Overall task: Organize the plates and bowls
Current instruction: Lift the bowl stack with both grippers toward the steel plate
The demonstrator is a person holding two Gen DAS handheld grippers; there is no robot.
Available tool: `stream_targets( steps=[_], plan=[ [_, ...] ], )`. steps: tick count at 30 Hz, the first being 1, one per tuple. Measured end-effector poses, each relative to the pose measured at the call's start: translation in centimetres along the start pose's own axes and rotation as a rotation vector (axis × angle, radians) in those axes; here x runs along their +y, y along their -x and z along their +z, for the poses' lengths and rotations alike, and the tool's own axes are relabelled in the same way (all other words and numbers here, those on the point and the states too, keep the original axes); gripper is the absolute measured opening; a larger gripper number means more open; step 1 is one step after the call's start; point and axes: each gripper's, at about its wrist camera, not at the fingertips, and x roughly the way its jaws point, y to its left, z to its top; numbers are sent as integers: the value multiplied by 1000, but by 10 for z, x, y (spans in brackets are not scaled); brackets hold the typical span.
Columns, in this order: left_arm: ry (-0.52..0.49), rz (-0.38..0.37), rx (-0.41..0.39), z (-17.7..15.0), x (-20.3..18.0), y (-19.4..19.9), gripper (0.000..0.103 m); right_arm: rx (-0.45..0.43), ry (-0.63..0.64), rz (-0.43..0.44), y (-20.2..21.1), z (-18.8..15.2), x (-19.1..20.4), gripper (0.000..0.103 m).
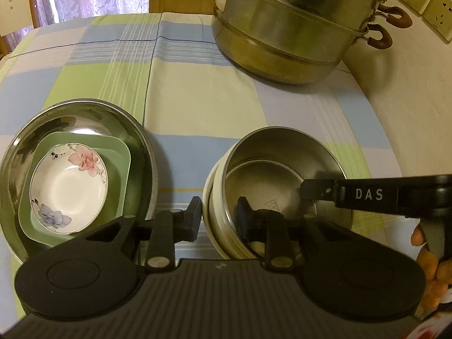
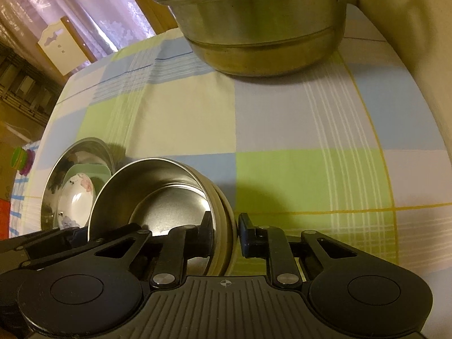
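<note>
A stack of a steel bowl (image 1: 282, 166) nested in cream bowls (image 1: 210, 197) stands on the checked tablecloth. My left gripper (image 1: 219, 217) straddles the stack's left rim, one finger outside, one inside, with a gap. My right gripper (image 2: 224, 233) straddles the same stack's (image 2: 158, 189) right rim, jaws apart; it also shows in the left wrist view (image 1: 308, 190). To the left, a large steel basin (image 1: 84, 118) holds a green square dish (image 1: 118, 152) with a floral saucer (image 1: 67, 186) in it. The basin also shows in the right wrist view (image 2: 76, 155).
A big stacked steel steamer pot (image 1: 291, 28) with brown handles stands at the back right of the table, also in the right wrist view (image 2: 260, 22). A wall with sockets (image 1: 423, 0) runs along the right. The table (image 2: 282, 118) edge curves off at left.
</note>
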Motion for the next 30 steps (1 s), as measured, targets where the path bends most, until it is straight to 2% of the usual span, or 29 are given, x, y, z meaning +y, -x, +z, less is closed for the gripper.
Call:
stream_targets(
  steps=[8, 19, 26, 30],
  plan=[
    [17, 4, 20, -15, 6, 10, 24, 27, 14, 6, 3, -13, 7, 19],
    [68, 19, 49, -66, 24, 46, 23, 69, 100, 22, 17, -68, 35, 19],
    [82, 40, 26, -68, 23, 48, 23, 31, 132, -20, 19, -79, 44, 19],
    [87, 51, 16, -69, 21, 49, 23, 25, 91, -15, 19, -80, 41, 19]
  ],
)
